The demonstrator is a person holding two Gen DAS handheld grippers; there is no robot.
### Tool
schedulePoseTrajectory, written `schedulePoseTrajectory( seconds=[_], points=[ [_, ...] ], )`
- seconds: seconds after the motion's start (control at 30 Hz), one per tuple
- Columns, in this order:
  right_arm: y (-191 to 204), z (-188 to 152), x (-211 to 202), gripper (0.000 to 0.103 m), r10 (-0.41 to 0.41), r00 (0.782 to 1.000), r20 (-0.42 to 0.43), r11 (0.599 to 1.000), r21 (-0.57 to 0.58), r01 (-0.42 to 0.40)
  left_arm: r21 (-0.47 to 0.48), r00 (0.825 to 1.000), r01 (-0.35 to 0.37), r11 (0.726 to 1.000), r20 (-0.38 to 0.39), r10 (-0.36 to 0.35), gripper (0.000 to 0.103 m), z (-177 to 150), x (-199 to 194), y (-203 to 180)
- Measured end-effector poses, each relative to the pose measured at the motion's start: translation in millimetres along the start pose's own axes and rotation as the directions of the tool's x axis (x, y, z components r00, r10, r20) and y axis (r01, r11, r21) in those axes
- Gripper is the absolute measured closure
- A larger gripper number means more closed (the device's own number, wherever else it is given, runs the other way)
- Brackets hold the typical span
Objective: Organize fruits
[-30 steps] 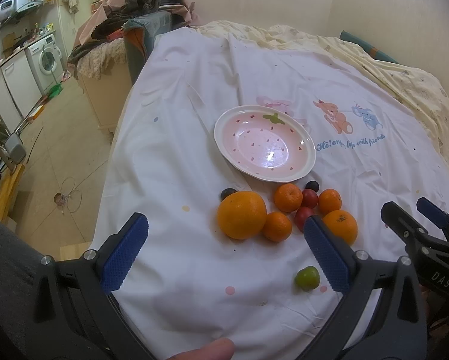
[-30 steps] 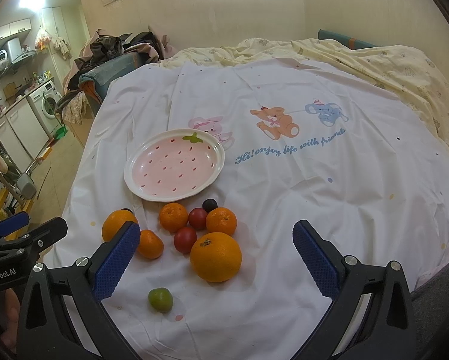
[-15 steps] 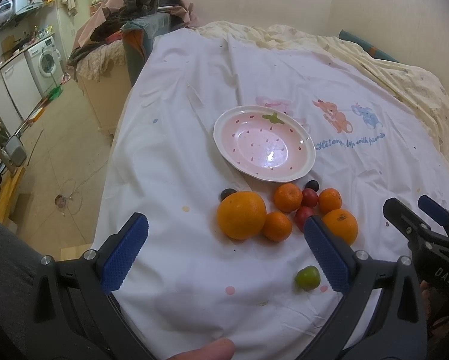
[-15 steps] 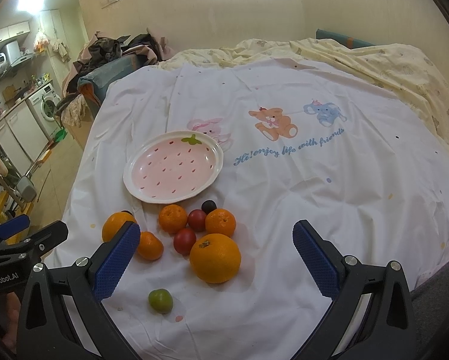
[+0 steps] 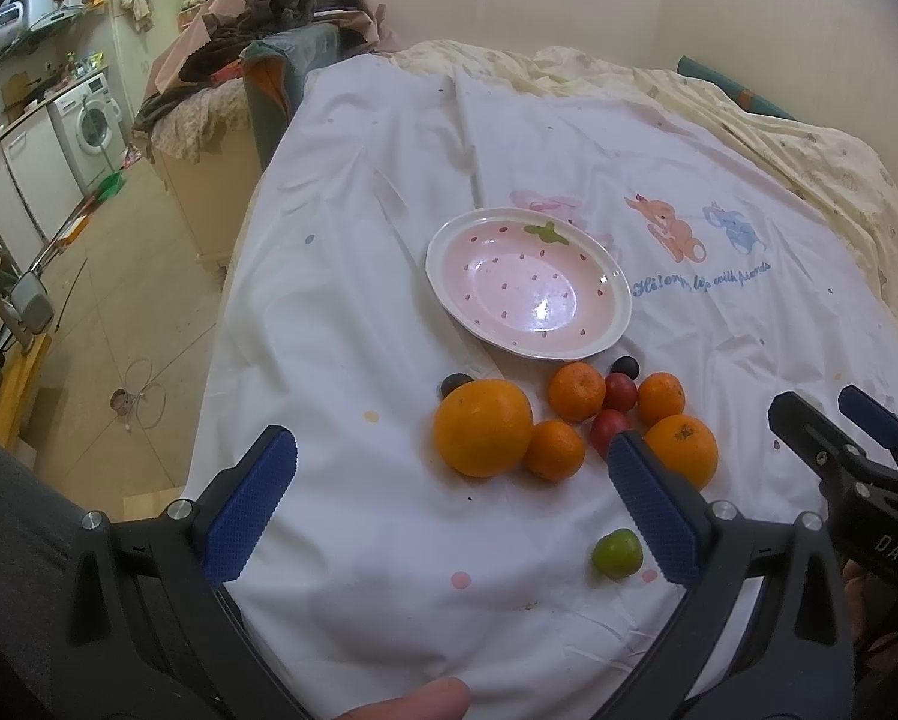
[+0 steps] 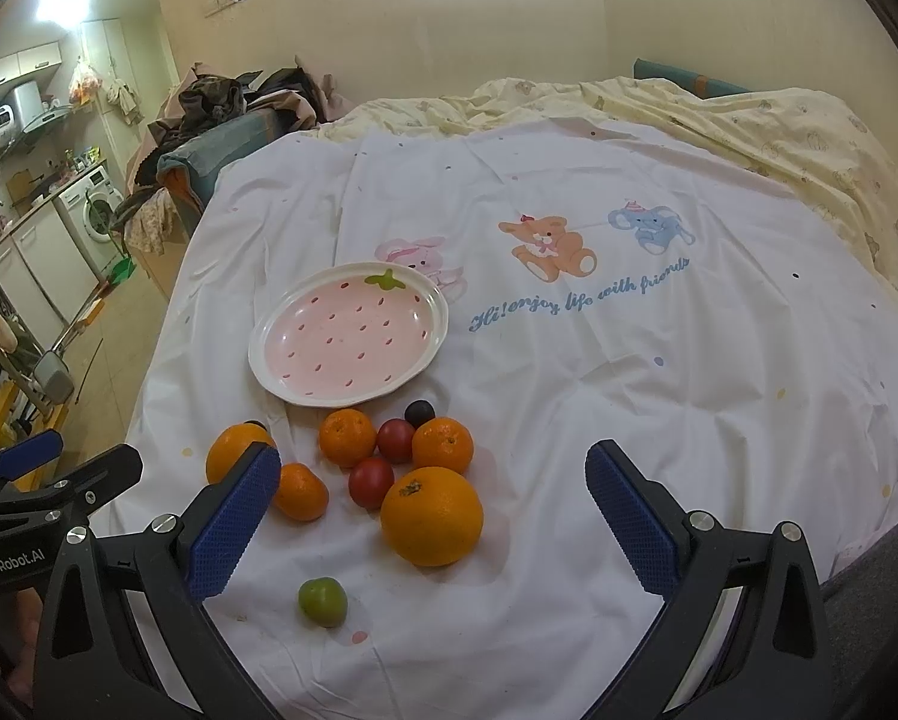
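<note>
A pink strawberry-pattern plate (image 5: 619, 276) (image 6: 431, 300) lies empty on the white sheet. In front of it sits a cluster of fruit: a large orange (image 5: 483, 427) (image 6: 431, 516), several small mandarins (image 5: 576, 391) (image 6: 347, 437), two red plums (image 5: 619, 392) (image 6: 371, 482), dark plums (image 5: 624, 366) (image 6: 419, 412) and one green plum (image 5: 616, 553) (image 6: 323, 600) nearer me. My left gripper (image 5: 449, 504) is open and empty, held above the sheet short of the fruit. My right gripper (image 6: 434, 531) is open and empty, hovering over the near fruit.
The bed's left edge drops to a tiled floor (image 5: 119, 312) with a washing machine (image 5: 92, 120) and cabinets. A pile of clothes (image 6: 233, 102) lies at the far left corner. A yellow quilt (image 6: 778, 138) covers the far right side.
Both views shift only slightly; the grippers stay open and the fruit and plate have not moved.
</note>
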State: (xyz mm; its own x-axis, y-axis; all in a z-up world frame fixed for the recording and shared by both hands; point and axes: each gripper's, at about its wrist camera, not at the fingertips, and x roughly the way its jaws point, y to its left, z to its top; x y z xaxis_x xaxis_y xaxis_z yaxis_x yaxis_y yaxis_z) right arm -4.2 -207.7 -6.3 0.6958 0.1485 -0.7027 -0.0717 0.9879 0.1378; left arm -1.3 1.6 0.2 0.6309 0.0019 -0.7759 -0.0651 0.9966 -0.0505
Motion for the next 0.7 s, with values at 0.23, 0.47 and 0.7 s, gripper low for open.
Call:
schedulePoseTrajectory(
  seconds=[0.23, 0.47, 0.7],
  points=[
    [-0.3, 0.2, 0.0, 0.000, 0.000, 1.000, -0.002, 1.000, 0.002, 0.000, 0.003, 1.000, -0.003, 1.000, 0.001, 0.003, 0.001, -0.1, 0.4, -0.2],
    [0.4, -1.6, 2.3, 0.000, -0.004, 1.000, -0.007, 1.000, -0.001, 0.004, 0.005, 1.000, -0.004, 1.000, 0.003, 0.004, 0.001, -1.7, 0.2, -0.8],
    [0.5, -2.1, 3.3, 0.000, -0.005, 1.000, -0.004, 1.000, 0.000, 0.005, 0.005, 1.000, -0.004, 1.000, 0.003, 0.004, 0.001, -2.8, -0.3, -0.4]
  ],
)
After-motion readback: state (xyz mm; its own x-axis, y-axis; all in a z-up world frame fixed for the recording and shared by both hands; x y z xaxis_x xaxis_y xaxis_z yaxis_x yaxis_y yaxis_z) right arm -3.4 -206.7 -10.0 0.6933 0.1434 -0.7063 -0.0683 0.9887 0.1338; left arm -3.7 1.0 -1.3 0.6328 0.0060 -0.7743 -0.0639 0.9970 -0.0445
